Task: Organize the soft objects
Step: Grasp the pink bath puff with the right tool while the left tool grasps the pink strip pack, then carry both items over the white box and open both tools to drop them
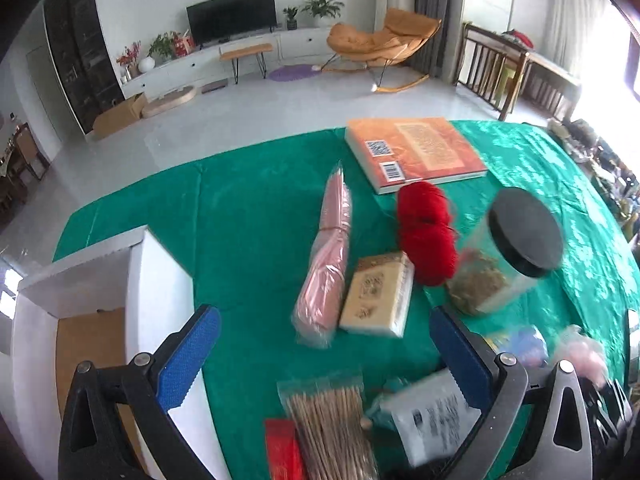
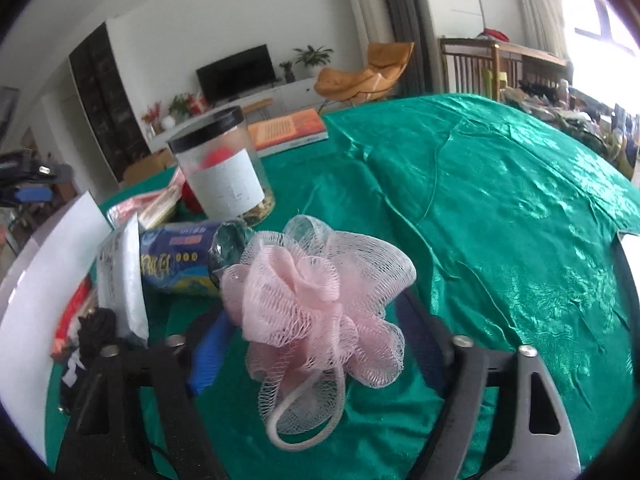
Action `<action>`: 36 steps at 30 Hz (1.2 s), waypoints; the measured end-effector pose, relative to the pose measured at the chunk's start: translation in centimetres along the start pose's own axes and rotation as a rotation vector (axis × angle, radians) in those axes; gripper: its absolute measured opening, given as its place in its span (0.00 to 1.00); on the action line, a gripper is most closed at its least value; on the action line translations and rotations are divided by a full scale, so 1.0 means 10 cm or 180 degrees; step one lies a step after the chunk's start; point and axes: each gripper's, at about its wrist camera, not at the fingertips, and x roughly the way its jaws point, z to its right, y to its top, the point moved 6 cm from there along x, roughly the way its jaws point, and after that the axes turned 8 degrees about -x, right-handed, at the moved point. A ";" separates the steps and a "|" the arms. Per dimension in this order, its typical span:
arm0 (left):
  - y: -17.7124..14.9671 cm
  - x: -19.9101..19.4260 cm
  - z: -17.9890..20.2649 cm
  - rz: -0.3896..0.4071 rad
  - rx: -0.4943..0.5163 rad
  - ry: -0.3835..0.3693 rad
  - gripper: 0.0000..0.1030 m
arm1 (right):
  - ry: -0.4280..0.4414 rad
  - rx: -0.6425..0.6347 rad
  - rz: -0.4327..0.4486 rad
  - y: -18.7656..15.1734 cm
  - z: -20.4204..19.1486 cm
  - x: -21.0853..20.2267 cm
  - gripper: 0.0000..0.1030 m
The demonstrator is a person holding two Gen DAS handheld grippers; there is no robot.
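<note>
My right gripper [image 2: 316, 328] is shut on a pink mesh bath pouf [image 2: 316, 296] and holds it above the green cloth; its white cord loop hangs down. My left gripper [image 1: 324, 344] is open and empty above the table, with a white box [image 1: 100, 280] beside its left finger. Ahead of it lie red yarn balls [image 1: 426, 228], a pink bundle in clear wrap [image 1: 328, 264] and a tissue pack [image 1: 378, 296]. The pouf shows blurred at the right edge of the left wrist view [image 1: 584, 354].
A jar with a black lid [image 1: 504, 248] and an orange book [image 1: 416, 152] sit on the green tablecloth [image 1: 248, 208]. A bag of wooden sticks [image 1: 332, 424], a white pouch [image 1: 432, 416] and a blue packet [image 2: 180, 258] lie near. The right half of the cloth [image 2: 500, 220] is bare.
</note>
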 end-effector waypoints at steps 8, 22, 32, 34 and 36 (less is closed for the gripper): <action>0.18 1.21 -0.07 -0.0645 -0.0269 0.0175 0.85 | 0.0142 0.0190 0.0010 0.01 0.10 -0.01 0.29; -0.09 -0.24 -0.39 -0.0099 -0.0504 -0.0793 0.26 | 0.1225 0.1151 0.0382 0.30 0.32 -0.40 0.20; -1.05 -1.63 -1.62 0.0263 -0.0897 -0.0819 0.26 | 0.1951 0.0582 0.0524 1.02 -0.70 -1.18 0.20; -1.37 -1.77 -2.01 0.0261 -0.1035 -0.0527 0.26 | 0.2272 0.0454 0.0455 1.10 -1.20 -1.26 0.20; -1.67 -1.85 -2.36 0.0260 -0.1171 -0.0318 0.26 | 0.2641 0.0338 0.0345 1.12 -1.78 -1.31 0.20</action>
